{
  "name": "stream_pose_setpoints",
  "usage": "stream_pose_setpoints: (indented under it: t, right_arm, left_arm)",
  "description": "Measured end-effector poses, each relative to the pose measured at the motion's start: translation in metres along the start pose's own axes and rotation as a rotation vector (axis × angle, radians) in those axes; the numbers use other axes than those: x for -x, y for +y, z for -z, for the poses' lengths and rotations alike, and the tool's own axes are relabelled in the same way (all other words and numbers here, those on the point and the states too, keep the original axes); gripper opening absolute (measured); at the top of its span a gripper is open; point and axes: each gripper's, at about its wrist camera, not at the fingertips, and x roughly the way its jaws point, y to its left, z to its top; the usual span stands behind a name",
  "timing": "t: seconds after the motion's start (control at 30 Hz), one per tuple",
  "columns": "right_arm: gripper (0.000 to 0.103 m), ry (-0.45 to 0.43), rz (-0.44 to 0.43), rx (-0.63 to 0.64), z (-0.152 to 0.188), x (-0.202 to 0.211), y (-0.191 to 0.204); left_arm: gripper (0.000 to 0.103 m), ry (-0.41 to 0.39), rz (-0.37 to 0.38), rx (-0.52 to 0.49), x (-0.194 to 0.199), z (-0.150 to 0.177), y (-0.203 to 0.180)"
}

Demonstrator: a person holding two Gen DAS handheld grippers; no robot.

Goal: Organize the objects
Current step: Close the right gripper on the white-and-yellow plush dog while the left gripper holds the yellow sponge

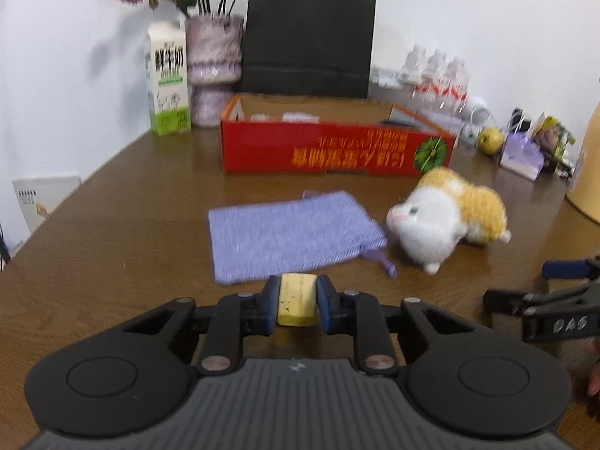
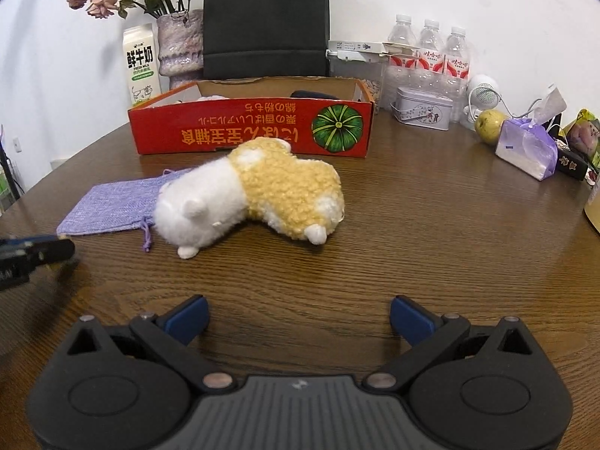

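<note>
Left wrist view: left gripper (image 1: 297,302) clamped on a small yellow block (image 1: 296,300), low over the wooden surface (image 1: 112,202).
Pads pinch the block across its narrow sides, so it may twist or slip out if swung quickly toward the red box (image 1: 337,150) at 12 o'clock. The purple pouch (image 1: 292,236) lies just ahead, the plush toy (image 1: 446,217) at 1 o'clock touching its corner; a low carry could snag the drawstring or nudge either. The right gripper (image 2: 299,317), jaws apart and empty, waits at 3 o'clock, near enough to collide if both move inward.
</note>
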Motion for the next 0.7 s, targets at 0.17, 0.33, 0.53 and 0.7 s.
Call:
stream_pose_setpoints:
  t: [0.17,0.33,0.53,0.7]
  right_arm:
    - [0.103,0.000,-0.009,0.007,-0.001,-0.001,0.002]
    - [0.103,-0.002,0.012,-0.013,-0.002,-0.002,0.001]
    - [0.101,-0.023,0.055,-0.024,-0.002,0.000,0.004]
    - [0.100,-0.154,0.036,-0.052,-0.007,0.008,0.017]
  left_arm:
    - [0.021,-0.047,-0.016,-0.007,0.004,-0.021,-0.002]
    - [0.021,-0.097,-0.038,-0.006,-0.005,-0.045,0.009]
    - [0.021,-0.109,-0.060,0.062,-0.022,-0.046,0.035]
    - [0.021,-0.132,-0.057,0.082,-0.016,-0.046,0.048]
